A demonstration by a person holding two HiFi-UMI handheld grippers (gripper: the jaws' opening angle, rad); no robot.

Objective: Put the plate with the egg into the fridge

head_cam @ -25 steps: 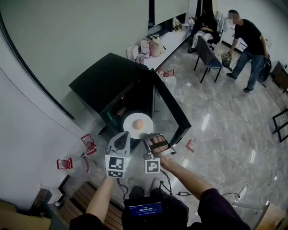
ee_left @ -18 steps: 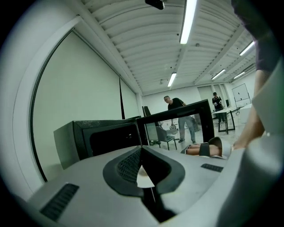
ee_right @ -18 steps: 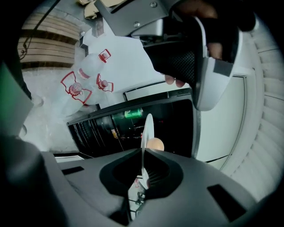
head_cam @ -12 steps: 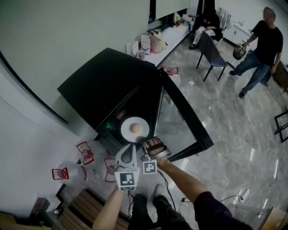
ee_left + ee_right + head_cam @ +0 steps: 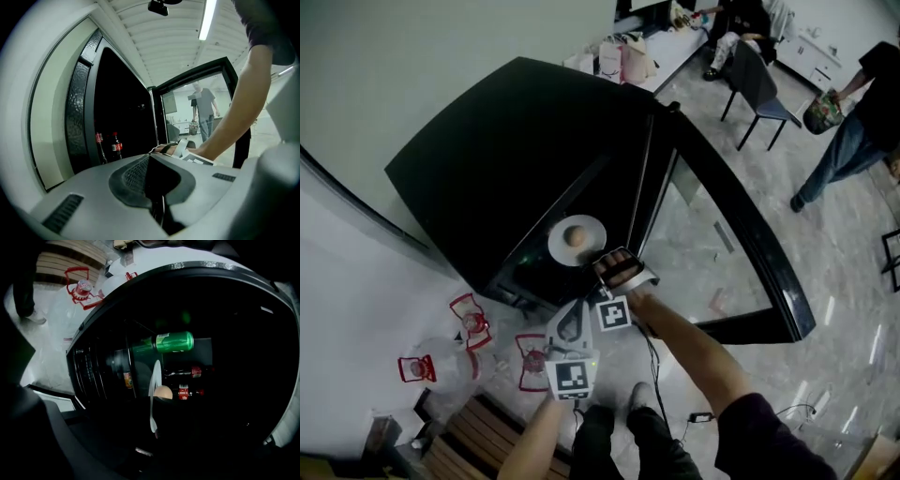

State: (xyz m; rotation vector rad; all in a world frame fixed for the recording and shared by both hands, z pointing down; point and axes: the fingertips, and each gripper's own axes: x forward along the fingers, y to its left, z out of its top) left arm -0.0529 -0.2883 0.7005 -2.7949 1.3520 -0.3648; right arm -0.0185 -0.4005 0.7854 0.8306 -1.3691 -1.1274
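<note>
Lowered since earlier, outstretched right claw [image 5: 606,262] holds plate [image 5: 590,226] at fridge [image 5: 506,159] opening.

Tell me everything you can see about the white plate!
The plate is round, white and smooth, like china. One tan egg sits near its middle. The right gripper pinches its near rim and holds it roughly level at the dark open front of the black fridge, with bottles and a green can behind it. Whether it rests on a shelf I can't tell.
</note>
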